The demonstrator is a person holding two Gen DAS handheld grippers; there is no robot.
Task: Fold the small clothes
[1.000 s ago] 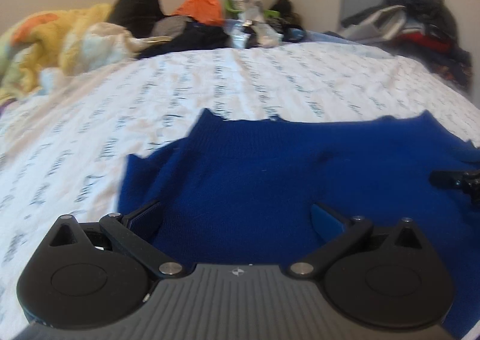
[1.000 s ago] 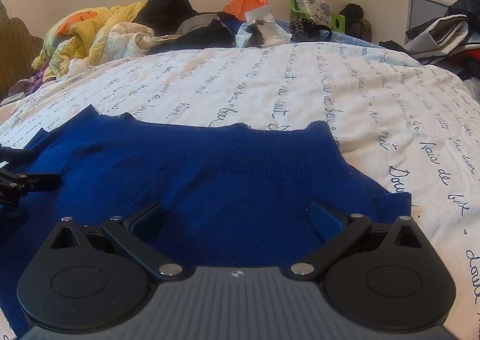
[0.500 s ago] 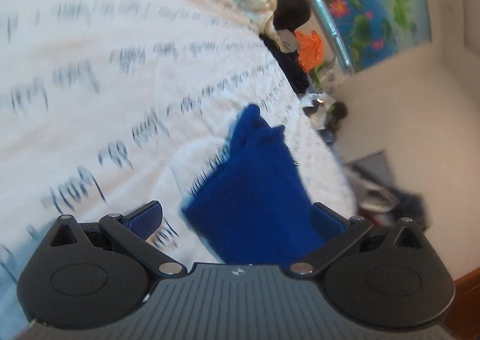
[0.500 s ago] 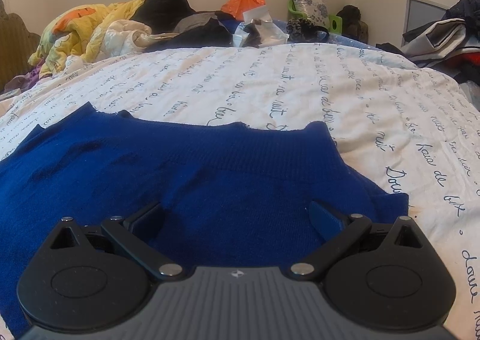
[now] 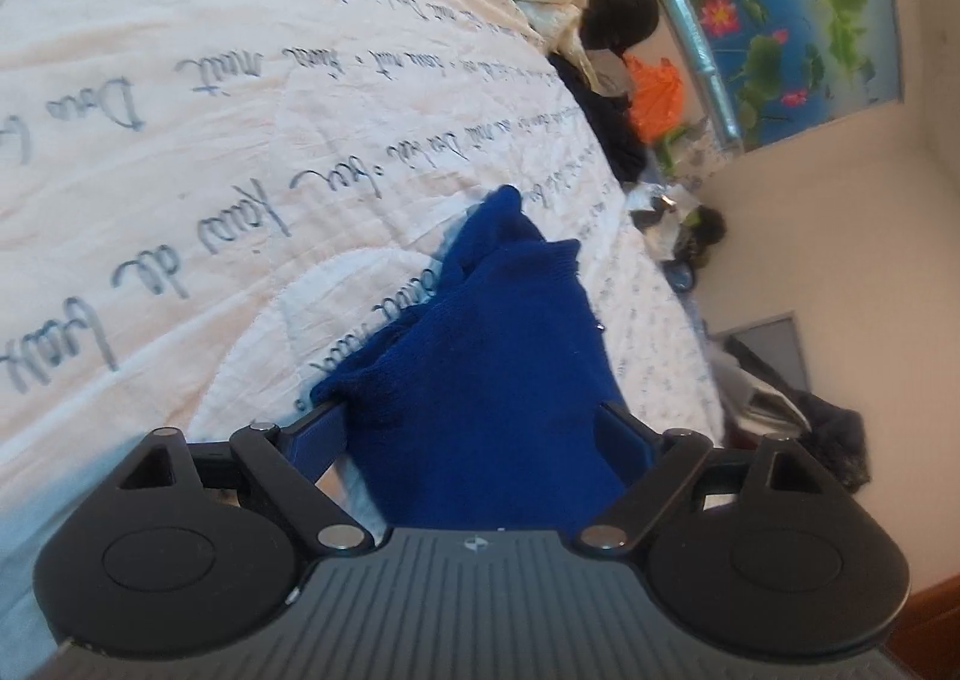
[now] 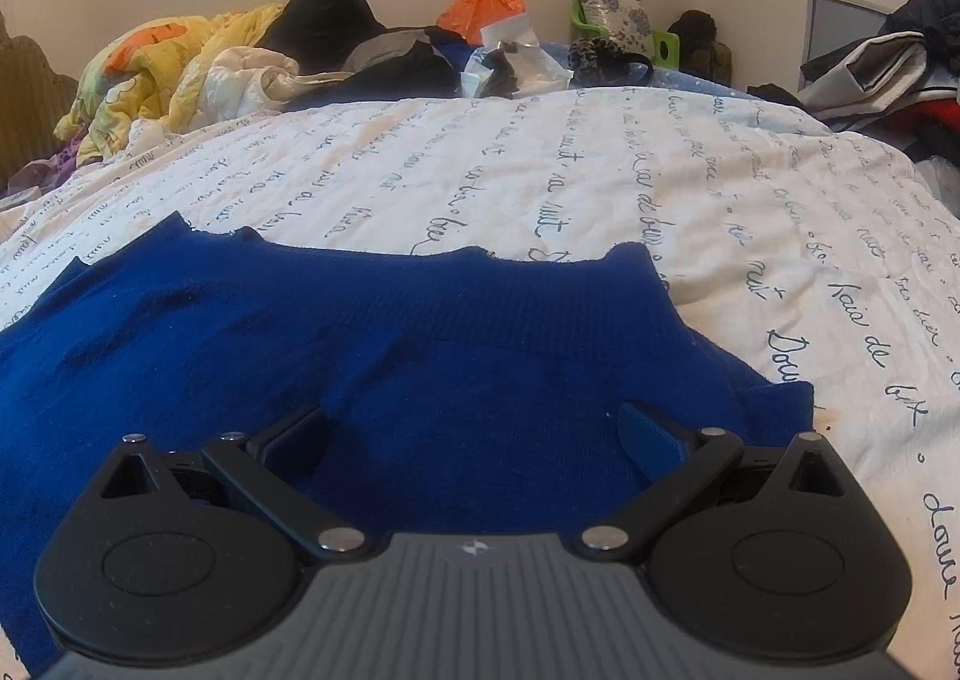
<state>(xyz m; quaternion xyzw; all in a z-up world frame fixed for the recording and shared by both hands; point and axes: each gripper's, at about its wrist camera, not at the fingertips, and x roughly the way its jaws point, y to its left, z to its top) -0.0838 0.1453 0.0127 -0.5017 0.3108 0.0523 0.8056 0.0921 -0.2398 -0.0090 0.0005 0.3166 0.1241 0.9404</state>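
Observation:
A blue knit garment (image 6: 420, 356) lies spread on the bed, its ribbed hem toward the far side. My right gripper (image 6: 474, 428) is open low over its near right part, with blue fabric between the fingers. In the left wrist view the camera is rolled sideways; the garment's left end (image 5: 498, 344) is bunched and lies between the open fingers of my left gripper (image 5: 474, 428). The left finger pad (image 5: 318, 431) sits at the garment's lower edge.
The bed has a white quilt (image 6: 540, 170) with blue script. A yellow blanket (image 6: 162, 68), dark clothes (image 6: 384, 62) and an orange bag (image 6: 480, 2) are piled at the head. More clothes (image 6: 888, 62) are heaped at the right.
My left gripper rolled onto its side and came to the garment's left end, now closer with fabric between its fingers. It left the right wrist view. The right gripper barely moved.

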